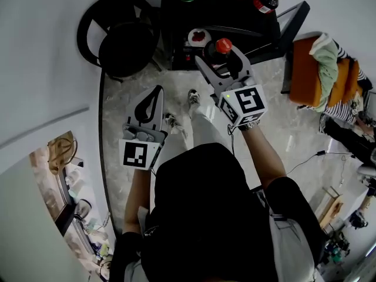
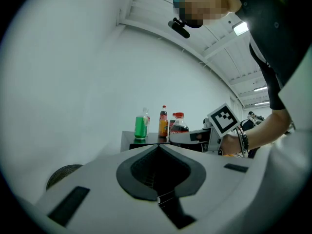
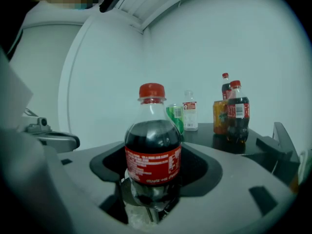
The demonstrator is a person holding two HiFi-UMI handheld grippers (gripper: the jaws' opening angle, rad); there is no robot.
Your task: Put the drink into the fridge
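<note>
Red-capped plastic cola bottle [image 3: 152,152] stands upright, clamped in the right gripper [image 1: 220,59]; left gripper [image 1: 157,91] is pinched shut, empty, over open marbled floor [image 1: 120,101].

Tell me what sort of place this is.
Likely an indoor workroom or lab: a black table holding drink bottles, a round black chair on a pale stone-look floor, and a cable trailing across it.

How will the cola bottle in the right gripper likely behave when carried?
The cola bottle looks nearly full, so probably heavy for its size. Jaws clamp it below the label, so it may tilt. Smooth plastic: possibly slippery.
</note>
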